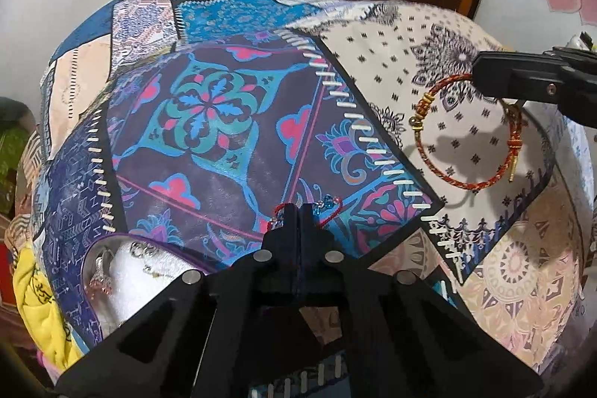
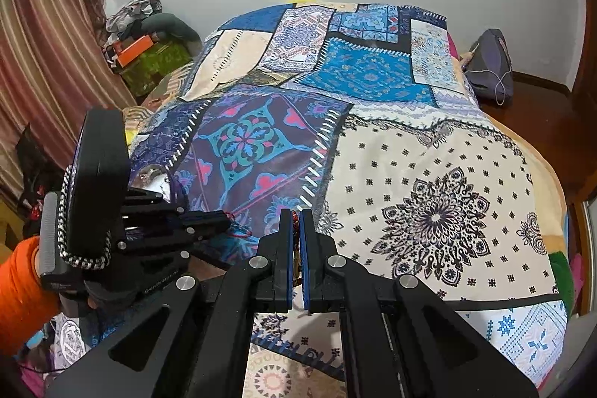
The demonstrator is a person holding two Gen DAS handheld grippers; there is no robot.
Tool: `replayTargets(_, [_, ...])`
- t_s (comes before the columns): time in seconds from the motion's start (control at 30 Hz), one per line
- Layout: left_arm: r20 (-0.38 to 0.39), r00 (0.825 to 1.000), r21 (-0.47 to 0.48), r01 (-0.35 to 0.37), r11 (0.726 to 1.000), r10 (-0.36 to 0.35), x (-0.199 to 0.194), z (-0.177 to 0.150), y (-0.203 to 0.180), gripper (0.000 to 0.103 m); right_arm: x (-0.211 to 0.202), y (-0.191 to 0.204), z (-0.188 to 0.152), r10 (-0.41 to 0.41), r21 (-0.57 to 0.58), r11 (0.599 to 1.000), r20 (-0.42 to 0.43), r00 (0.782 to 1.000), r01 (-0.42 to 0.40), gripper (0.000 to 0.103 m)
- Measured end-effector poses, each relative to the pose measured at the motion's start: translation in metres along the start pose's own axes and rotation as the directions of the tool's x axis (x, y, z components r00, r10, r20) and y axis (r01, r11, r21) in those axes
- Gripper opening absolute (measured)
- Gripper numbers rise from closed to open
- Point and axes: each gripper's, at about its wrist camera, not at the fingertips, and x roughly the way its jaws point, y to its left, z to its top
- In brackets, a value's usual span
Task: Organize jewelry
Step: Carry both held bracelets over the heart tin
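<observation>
My left gripper (image 1: 297,211) is shut on a thin red cord bracelet with blue beads (image 1: 327,202), low over the patchwork bedspread (image 1: 209,122). My right gripper (image 2: 297,216) is shut on a red and gold braided bangle (image 1: 444,174), which hangs in the air as an open ring in the left wrist view. In the right wrist view only a bit of the bangle (image 2: 295,219) shows between the pads. The left gripper (image 2: 220,221) sits close to the left of the right one.
A white jewelry tray with a purple rim (image 1: 127,271) holds earrings and small pieces at the lower left of the bed; it also shows in the right wrist view (image 2: 153,178). A wall, curtain (image 2: 41,69) and clutter stand beyond the bed.
</observation>
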Motion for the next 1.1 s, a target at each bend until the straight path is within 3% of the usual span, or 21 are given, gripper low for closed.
replayTargets(0.43, [0.159,0.986,-0.085,0.057,0.995,-0.043,-0.072,-0.005,0.017,0.000,-0.014,0.026,0.015,0.009,-0.032,0.999,0.050,0.999,-0.007,0.003])
replayTargets(0.83, [0.298,0.955,-0.137,0.045,0.990,-0.002,-0.140,-0.006,0.044,0.000,-0.018,0.062,0.027,0.057,-0.072,0.996,0.078,0.995,-0.051,0.003])
replayTargets(1.1, [0.334,0.942,-0.170,0.026,0.985,0.033,-0.159,-0.019,0.064,0.000,-0.012,0.096,0.036,0.106,-0.118,0.988,0.089,0.990,-0.095,0.003])
